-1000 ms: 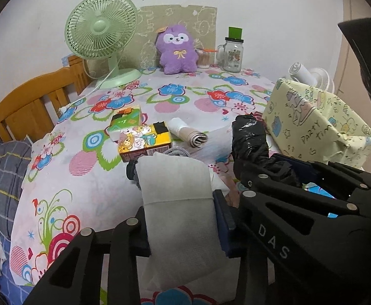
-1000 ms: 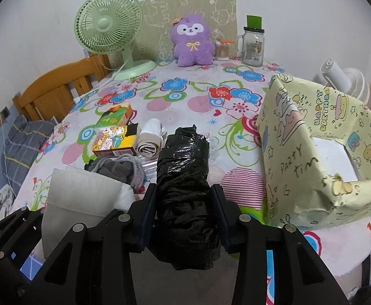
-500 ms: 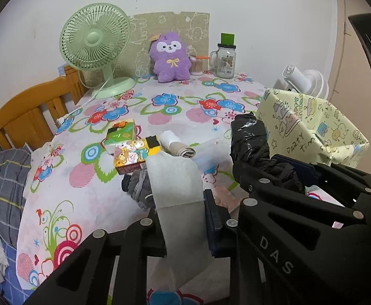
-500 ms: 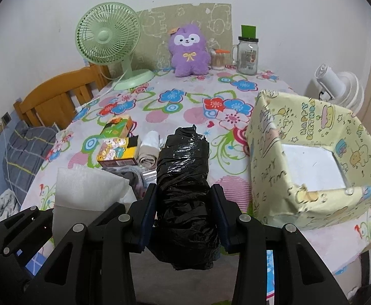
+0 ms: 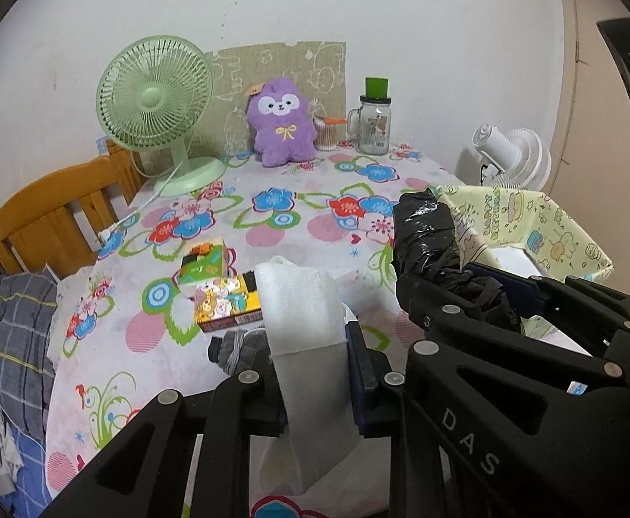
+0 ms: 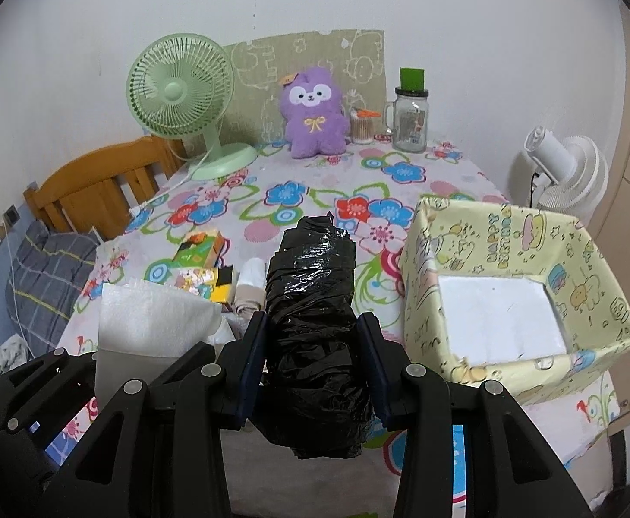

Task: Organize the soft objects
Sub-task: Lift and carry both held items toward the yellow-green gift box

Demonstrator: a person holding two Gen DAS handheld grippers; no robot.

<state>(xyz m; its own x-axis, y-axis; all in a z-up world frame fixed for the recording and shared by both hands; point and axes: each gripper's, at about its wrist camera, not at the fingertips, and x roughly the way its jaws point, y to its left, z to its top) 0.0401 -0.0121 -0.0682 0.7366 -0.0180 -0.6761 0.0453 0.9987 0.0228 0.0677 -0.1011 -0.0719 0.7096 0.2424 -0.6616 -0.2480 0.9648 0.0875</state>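
We see a folded white cloth (image 5: pixel 304 323) pinched in the left gripper (image 5: pixel 315 371), raised above the floral table (image 5: pixel 272 216). The right gripper (image 6: pixel 313 362) clamps a black plastic bundle (image 6: pixel 310 293); a yellow box (image 6: pixel 509 233) sits just right of it.

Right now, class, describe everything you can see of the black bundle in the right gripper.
The black bundle looks like crinkled, glossy plastic film wound into a lumpy roll. It stands roughly upright, clamped at its middle between the right gripper's blue-padded fingers, above the table's near edge. Its bottom bulges below the pads; its top tapers to a twisted tip.
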